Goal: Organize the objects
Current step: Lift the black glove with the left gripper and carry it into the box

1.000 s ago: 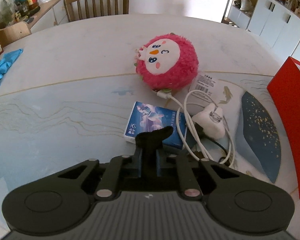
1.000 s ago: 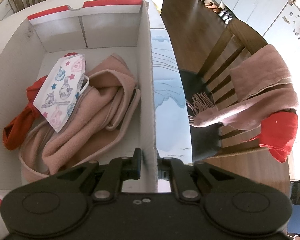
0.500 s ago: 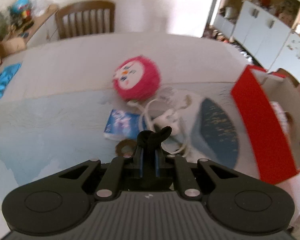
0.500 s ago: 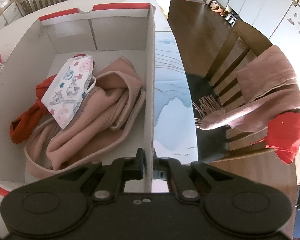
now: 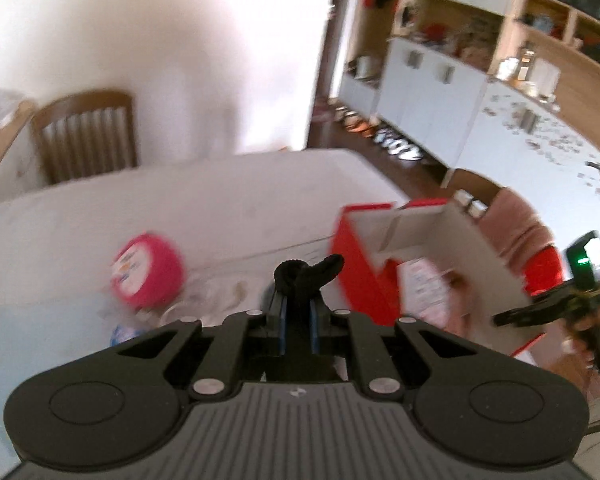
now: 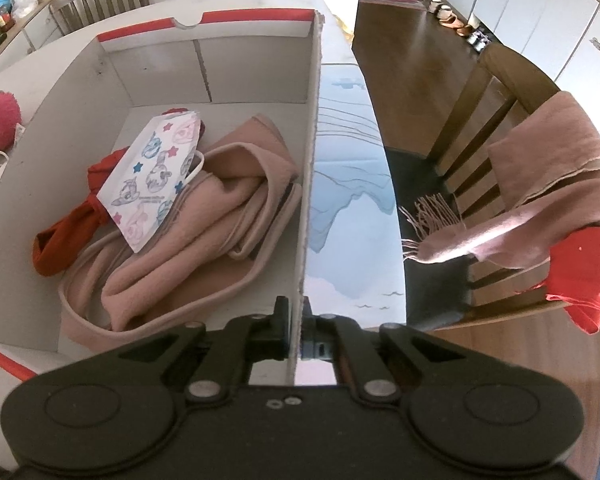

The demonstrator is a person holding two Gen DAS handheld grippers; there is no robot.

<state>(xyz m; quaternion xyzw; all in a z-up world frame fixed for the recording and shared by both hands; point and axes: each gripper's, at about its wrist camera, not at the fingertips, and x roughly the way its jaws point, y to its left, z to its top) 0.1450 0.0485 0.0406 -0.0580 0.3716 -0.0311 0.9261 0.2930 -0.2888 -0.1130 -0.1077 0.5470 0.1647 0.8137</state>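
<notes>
Left wrist view: the left gripper (image 5: 296,312) has its fingers (image 5: 278,320) closed on a small black hair tie (image 5: 306,276), carried in the air above the bench (image 5: 220,208), apparently bound for the red-and-white box (image 5: 428,236). Beyond it, blurred, a pink plush toy (image 5: 146,276) lies on the bench. The right gripper (image 6: 294,328) pinches the box's side wall (image 6: 310,160) between nearly shut fingers, probably to steady it. Inside lie a pink scarf (image 6: 204,240), a patterned face mask (image 6: 152,176) and a red cloth (image 6: 64,236).

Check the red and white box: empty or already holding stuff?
Holding stuff. The box is open-topped and contains a pink scarf, a printed face mask lying on it, and a red cloth.
</notes>
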